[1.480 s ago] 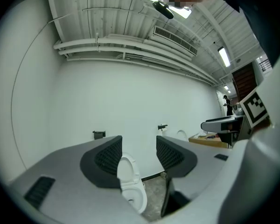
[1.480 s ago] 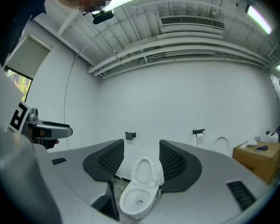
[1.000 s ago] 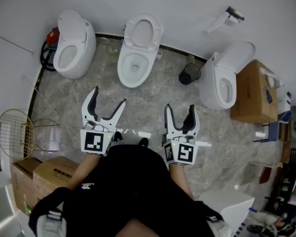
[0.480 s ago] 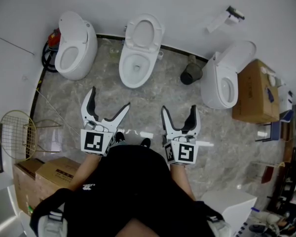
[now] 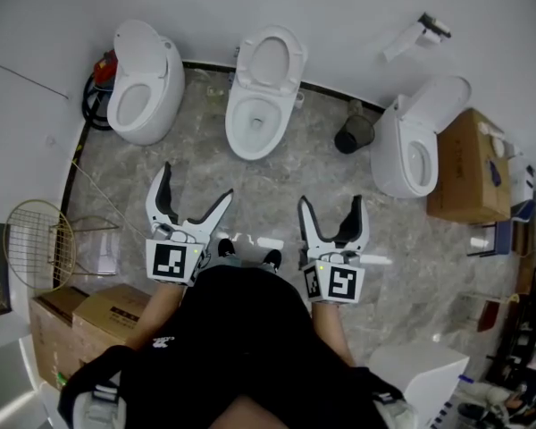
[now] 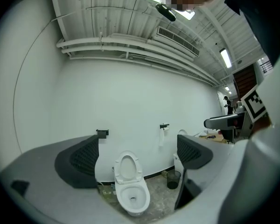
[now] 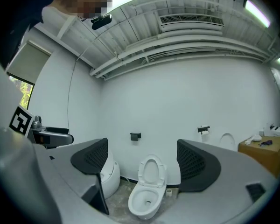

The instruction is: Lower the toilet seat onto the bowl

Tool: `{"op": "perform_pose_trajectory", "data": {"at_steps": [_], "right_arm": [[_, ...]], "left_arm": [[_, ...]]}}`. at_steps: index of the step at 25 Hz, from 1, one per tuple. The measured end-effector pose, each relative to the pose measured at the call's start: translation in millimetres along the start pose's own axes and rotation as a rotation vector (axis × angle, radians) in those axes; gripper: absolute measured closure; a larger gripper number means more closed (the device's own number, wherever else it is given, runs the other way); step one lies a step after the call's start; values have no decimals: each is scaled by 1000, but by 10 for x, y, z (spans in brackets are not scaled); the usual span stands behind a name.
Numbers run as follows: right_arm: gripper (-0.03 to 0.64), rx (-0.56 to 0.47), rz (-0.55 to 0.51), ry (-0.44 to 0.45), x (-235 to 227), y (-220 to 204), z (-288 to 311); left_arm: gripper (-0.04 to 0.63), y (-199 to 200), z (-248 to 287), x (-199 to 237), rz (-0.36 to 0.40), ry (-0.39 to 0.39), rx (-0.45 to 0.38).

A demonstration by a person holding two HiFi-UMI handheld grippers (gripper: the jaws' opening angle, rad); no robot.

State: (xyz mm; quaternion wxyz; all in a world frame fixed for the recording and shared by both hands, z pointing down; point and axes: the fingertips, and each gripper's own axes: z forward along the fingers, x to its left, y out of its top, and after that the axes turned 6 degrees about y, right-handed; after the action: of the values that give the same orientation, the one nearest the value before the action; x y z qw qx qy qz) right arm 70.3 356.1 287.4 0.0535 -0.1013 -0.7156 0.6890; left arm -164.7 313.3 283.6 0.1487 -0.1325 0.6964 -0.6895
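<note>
Closest in, the left gripper (image 5: 195,186) and the right gripper (image 5: 330,204) are held low in front of the person, both with fingers (image 6: 81,160) spread wide and nothing between them; neither touches anything, and only floor (image 5: 295,172) shows between their tips in the head view. Both point at the middle toilet, which stands well apart from them against the far wall. Its bowl (image 5: 261,119) lies with its long axis running from the wall out toward the person, the rounded front nearest. The seat (image 5: 277,59) is up, standing nearly upright and leaning back against the wall, its long axis running up from the back of the bowl and its oval opening facing the grippers. A second toilet (image 5: 141,92) stands to the left and a third (image 5: 411,150) to the right, with a dark bin (image 5: 353,135) between the middle and right ones. In the right gripper view a finger covers part of the left toilet; in the left gripper view a finger hides most of the right one. The seat's hinge is too small to make out, and the person's dark clothing covers most of the feet
</note>
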Motion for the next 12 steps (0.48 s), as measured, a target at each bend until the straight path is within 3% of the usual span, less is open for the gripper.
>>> {"op": "perform_pose_trajectory", "data": {"at_steps": [12], "right_arm": [[170, -10, 12, -63, 272, -14, 141]], "left_arm": [[87, -37, -33, 455, -2, -40, 7]]}}
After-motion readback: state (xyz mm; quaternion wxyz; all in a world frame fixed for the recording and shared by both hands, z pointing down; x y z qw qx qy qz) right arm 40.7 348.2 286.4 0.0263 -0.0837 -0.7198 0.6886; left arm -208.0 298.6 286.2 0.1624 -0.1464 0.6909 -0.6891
